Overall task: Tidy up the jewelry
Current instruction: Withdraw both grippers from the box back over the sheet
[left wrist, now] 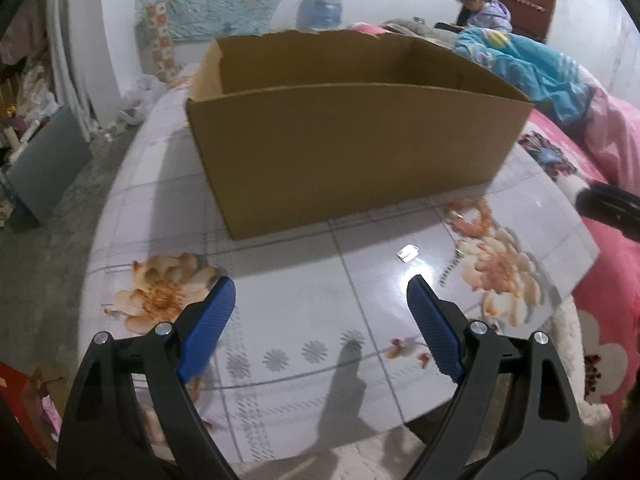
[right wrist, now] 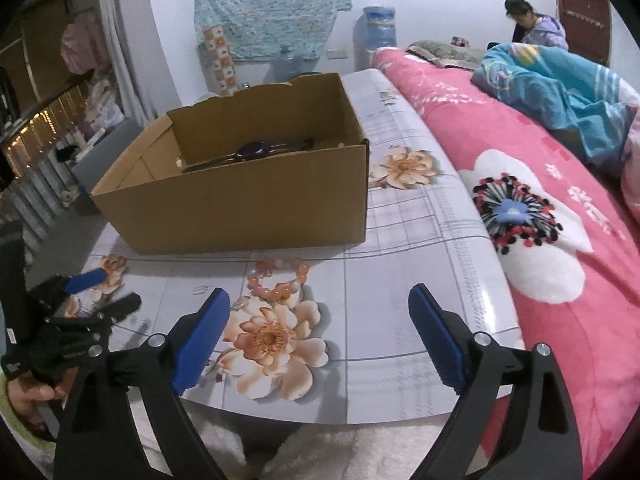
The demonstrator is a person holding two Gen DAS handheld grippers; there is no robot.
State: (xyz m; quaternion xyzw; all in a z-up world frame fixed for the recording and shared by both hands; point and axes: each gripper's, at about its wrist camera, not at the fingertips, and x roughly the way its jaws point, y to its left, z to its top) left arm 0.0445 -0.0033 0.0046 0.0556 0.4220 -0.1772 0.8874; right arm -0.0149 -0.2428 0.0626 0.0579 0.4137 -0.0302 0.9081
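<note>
An open cardboard box (left wrist: 352, 148) stands on the floral table cover (left wrist: 304, 312); it also shows in the right wrist view (right wrist: 248, 208), with dark jewelry (right wrist: 256, 150) inside. A pink and orange bead bracelet (right wrist: 280, 280) lies on the cover in front of the box, just beyond my right gripper (right wrist: 320, 300), which is open and empty. In the left wrist view the bracelet (left wrist: 472, 216) lies at the right, with a small white tag (left wrist: 407, 253) and a thin chain (left wrist: 450, 266) nearby. My left gripper (left wrist: 320, 290) is open and empty above the cover, and shows in the right wrist view (right wrist: 100, 288).
A pink flowered blanket (right wrist: 540, 220) and a blue quilt (right wrist: 560, 92) lie on the bed to the right. A person (right wrist: 536, 24) sits at the far back. A water bottle (left wrist: 324, 6) stands by the wall. Shelves and clutter (right wrist: 60, 120) are at the left.
</note>
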